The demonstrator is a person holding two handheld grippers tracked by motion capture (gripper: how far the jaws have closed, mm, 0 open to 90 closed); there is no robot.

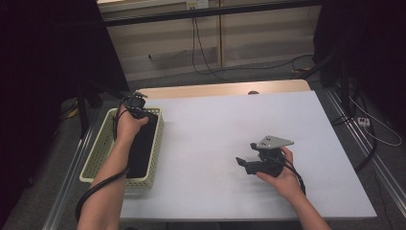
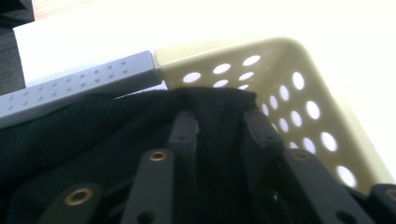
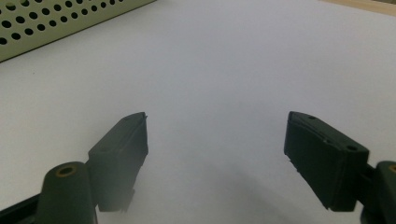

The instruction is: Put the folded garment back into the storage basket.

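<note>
Black cloth [image 2: 116,135] (pinched by left gripper [image 2: 218,122]) lies lengthwise along the basket [image 1: 101,143]; right gripper [image 3: 215,154] gapes.

White table [image 1: 230,124] standing on grey floor, bare wooden strip showing along far edge. Pale yellow perforated basket [image 1: 98,143] sitting on table's left edge, long side running front to back, partly overhanging edge. Black cloth [image 1: 143,143] lying inside basket, not on tabletop. Rest of white surface [image 3: 224,60] lying bare, basket wall [image 3: 56,18] showing at far side.
</note>
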